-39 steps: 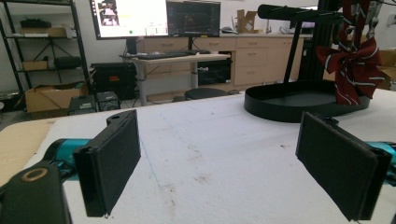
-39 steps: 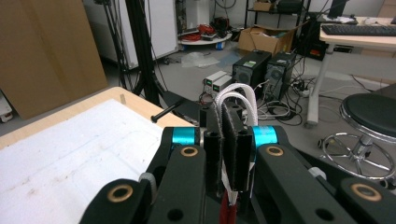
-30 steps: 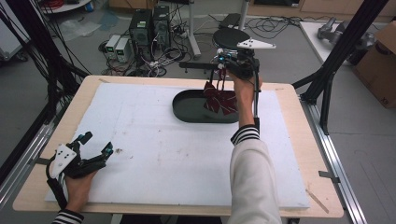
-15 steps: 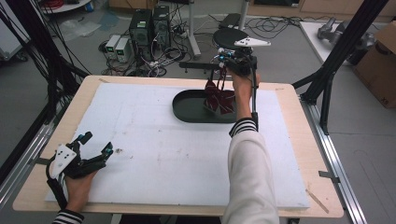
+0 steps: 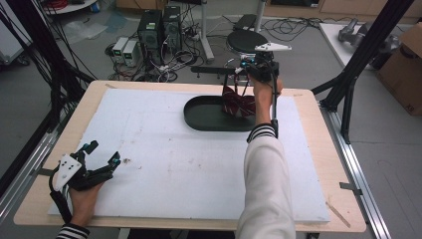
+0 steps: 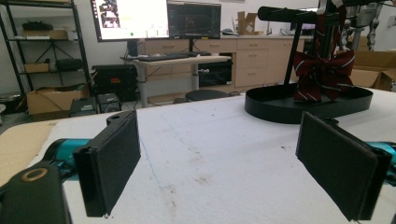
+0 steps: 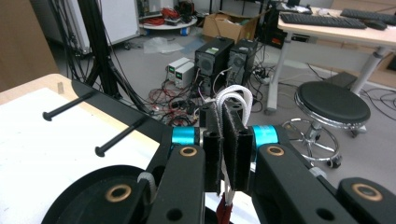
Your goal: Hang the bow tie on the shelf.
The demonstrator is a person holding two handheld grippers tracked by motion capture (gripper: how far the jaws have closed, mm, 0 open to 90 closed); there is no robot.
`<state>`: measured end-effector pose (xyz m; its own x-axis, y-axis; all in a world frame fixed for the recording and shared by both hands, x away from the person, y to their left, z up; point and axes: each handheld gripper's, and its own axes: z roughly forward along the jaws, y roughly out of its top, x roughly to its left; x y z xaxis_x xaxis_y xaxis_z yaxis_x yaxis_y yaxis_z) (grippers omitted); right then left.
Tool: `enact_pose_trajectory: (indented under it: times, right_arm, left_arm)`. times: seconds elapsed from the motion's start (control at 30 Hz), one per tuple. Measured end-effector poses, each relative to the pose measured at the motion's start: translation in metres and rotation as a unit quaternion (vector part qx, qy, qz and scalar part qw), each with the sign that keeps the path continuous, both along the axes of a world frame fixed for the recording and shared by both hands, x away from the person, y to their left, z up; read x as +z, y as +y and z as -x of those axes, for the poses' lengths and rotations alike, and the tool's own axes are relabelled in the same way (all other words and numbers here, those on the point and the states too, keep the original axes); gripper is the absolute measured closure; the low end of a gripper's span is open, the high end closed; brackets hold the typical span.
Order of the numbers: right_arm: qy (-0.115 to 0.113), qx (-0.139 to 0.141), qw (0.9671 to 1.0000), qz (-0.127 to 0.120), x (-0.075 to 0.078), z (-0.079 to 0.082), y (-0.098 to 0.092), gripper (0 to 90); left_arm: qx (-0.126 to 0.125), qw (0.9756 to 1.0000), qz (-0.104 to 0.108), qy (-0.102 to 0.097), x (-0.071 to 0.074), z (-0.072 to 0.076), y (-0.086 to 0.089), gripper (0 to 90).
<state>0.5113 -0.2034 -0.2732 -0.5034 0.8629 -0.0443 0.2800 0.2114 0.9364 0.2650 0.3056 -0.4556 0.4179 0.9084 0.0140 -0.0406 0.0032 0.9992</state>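
Observation:
A dark red striped bow tie [image 5: 239,103] [image 6: 322,77] hangs by its white elastic strap [image 7: 233,95] over the right half of a black oval tray [image 5: 204,119] [image 6: 280,109] at the far side of the table. My right gripper [image 5: 244,70] [image 7: 227,116] is shut on that strap, just above the tray and beside the black stand's horizontal bar [image 5: 214,70] [image 6: 285,14]. Two black pegs [image 7: 70,105] stick out to its left. My left gripper [image 5: 103,152] [image 6: 219,154] rests open at the table's front left with nothing between its pads.
A white foam board [image 5: 174,164] covers the wooden table. Beyond the far edge stand computer towers [image 5: 159,27] with cables and a round stool [image 5: 247,41]. Black frame struts [image 5: 358,64] rise at both sides; a cardboard box [image 5: 403,64] sits at far right.
My right gripper has shifted slightly over the tray with the bow tie still hanging from it. The left gripper has stayed where it was.

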Motion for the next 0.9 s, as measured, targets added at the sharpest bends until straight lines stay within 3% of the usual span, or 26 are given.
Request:
enact_pose_trajectory:
  times: [0.43,0.5,0.57,0.67,0.8,0.9]
  right_arm:
    - [0.012,-0.006,0.9993,0.036,-0.0012,-0.0003,0.0043,80.6]
    - [0.017,-0.007,0.9987,0.048,-0.0015,-0.0002,0.0052,73.1]
    - [0.024,-0.008,0.9979,0.06,-0.0026,-0.0004,0.0064,56.8]
    - [0.03,-0.024,0.9966,0.072,-0.0032,0.0022,0.007,42.5]
    - [0.015,-0.054,0.9956,0.075,0.0013,0.0055,0.0032,37.1]
    - [0.008,-0.074,0.9945,0.074,0.0035,0.0083,-0.0006,27.6]
  left_arm:
    - [0.0,1.0,0.0,0.0,0.0,-0.0001,-0.0004,14.1]
    - [0.0,1.0,-0.001,0.001,0.0,-0.0001,-0.0005,14.1]
    - [0.0,1.0,-0.001,0.001,0.0,-0.0001,-0.0006,14.1]
    - [0.001,1.0,-0.004,0.001,0.0001,-0.0003,-0.001,14.1]
    - [0.002,1.0,-0.004,0.002,0.0002,-0.0004,-0.0008,14.1]
    - [0.002,1.0,-0.002,0.003,0.0002,-0.0007,-0.0007,14.1]
